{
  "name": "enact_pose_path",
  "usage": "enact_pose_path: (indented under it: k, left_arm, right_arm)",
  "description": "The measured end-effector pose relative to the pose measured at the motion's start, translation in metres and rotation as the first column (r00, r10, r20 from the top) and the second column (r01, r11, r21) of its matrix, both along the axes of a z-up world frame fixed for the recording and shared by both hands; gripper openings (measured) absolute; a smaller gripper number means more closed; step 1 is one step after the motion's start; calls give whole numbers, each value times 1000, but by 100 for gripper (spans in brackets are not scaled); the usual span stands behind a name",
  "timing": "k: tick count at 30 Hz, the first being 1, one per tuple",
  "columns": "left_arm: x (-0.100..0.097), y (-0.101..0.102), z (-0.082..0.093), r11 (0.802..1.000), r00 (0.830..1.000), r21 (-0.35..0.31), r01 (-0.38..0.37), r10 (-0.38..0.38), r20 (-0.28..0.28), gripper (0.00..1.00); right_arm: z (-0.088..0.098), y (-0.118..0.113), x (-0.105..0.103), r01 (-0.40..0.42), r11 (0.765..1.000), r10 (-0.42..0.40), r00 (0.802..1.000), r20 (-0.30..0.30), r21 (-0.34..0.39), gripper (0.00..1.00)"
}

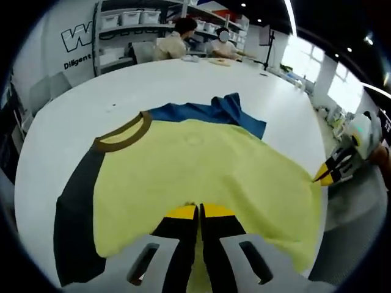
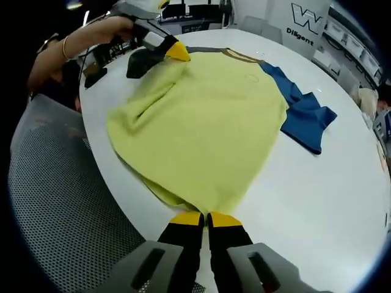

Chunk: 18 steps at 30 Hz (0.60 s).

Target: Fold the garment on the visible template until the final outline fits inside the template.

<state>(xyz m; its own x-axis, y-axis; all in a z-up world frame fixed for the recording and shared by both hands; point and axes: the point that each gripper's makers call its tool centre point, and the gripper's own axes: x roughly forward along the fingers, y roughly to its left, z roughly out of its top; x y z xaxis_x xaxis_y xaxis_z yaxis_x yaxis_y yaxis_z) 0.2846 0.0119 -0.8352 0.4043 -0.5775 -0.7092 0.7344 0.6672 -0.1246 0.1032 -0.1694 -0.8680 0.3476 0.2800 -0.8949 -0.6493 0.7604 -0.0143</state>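
Yellow shirt (image 1: 201,171) lies spread on white table (image 1: 79,116) (blue garment (image 1: 214,113) at its far edge). Left gripper (image 1: 199,212) and right gripper (image 2: 206,217) each pinch the shirt's near hem, jaws closed.

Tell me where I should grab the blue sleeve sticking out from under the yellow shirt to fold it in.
Probably the blue sleeve's free outer end, where the cuff lies loose on the white table, clear of the yellow shirt. Come in from the table side, away from the body, with jaws low and flat, since the sleeve's inner part is tucked under the shirt. Both grippers look shut on the shirt's hem.
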Motion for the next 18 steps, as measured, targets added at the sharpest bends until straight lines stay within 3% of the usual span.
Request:
enact_pose_path:
  k: [9,18]
  left_arm:
    - [6,3,-20,998,1000,63,-8,9,-1,0]
    - [8,3,-28,995,1000,99,-11,10,14,0]
  right_arm:
    - [-1,0,0,7,1000,-7,1000,-7,6,0]
    - [-2,0,-1,7,1000,-7,1000,-9,6,0]
